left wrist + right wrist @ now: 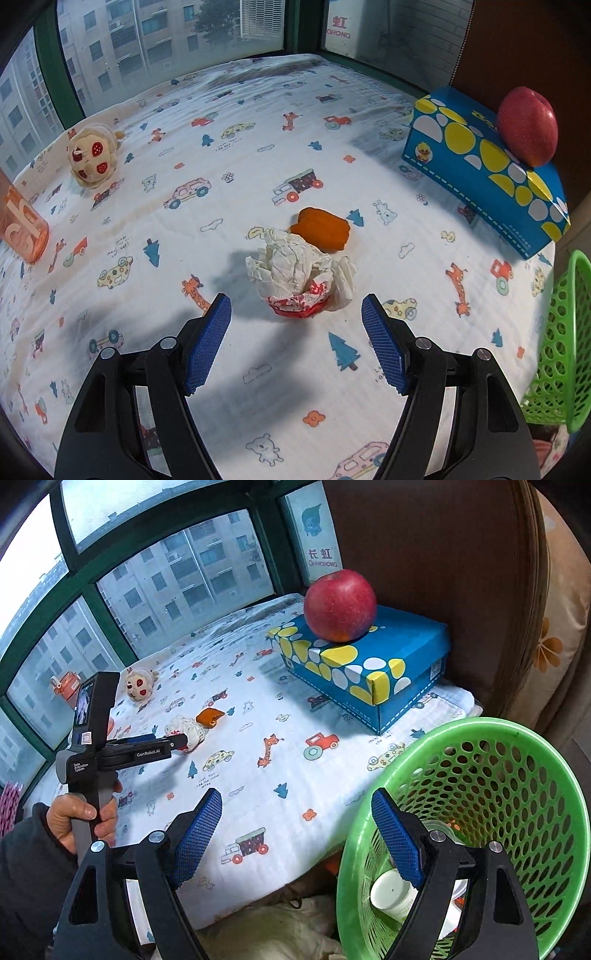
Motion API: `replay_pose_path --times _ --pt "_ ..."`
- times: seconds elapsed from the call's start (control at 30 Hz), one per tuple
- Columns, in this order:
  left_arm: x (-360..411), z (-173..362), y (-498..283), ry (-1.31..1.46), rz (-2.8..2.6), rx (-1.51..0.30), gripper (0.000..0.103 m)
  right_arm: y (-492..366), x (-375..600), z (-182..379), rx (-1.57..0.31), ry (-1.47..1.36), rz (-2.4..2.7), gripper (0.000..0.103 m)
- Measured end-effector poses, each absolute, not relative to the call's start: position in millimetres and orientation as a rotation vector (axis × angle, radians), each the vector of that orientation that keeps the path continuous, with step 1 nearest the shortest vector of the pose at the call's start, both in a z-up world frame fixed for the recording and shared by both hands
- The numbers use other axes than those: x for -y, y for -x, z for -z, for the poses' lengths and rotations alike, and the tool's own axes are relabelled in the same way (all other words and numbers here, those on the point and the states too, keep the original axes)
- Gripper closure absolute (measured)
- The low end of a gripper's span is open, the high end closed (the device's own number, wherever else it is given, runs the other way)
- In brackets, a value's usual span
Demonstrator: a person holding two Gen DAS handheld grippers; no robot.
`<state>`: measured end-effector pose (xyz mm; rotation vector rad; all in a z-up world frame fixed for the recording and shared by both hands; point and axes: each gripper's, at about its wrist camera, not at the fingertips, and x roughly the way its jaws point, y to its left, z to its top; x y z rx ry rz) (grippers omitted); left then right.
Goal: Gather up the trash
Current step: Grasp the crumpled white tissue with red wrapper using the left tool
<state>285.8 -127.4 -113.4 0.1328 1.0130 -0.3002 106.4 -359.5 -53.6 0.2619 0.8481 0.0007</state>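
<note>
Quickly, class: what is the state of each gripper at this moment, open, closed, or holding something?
Left gripper: open, holding nothing; crumpled paper wad lies just ahead of its fingertips.
Right gripper: open, holding nothing; one finger over the green basket.

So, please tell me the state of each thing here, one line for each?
left gripper: open, empty, just short of the paper
right gripper: open, empty, one finger over the basket
crumpled paper: on the bed, touching the orange piece
orange piece: lying on the bed
apple: on the blue box
green basket: holds a white jar
</note>
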Motion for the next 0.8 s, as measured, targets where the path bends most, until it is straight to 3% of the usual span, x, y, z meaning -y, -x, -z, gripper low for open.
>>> replay_pose_path --times 0.27,0.37,0.43,0.6,0.8 --pt "129.6 122.5 -298.5 -0.109 0.349 -1.015 0.031 -135.0 345.2 62.8 -0.880 -0.236 -0.018 0.023" --pt "130.4 122.5 -298.3 -0.097 0.379 -1.004 0.037 -143.3 337.7 63.4 -0.885 -0.223 -0.031 0.023" --pt "130.1 122.5 -298.2 -0.084 0.407 -0.999 0.048 -148.0 333.2 64.1 -0.888 -0.213 -0.038 0.023" --pt "123.2 117.8 -296.2 -0.057 0.433 -0.976 0.062 -156.2 324.0 63.8 -0.895 -0.197 -0.051 0.023" --pt "91.0 103.4 -287.9 0.005 0.408 -0.960 0.066 -177.0 311.4 64.9 -0.903 -0.186 -0.080 0.023"
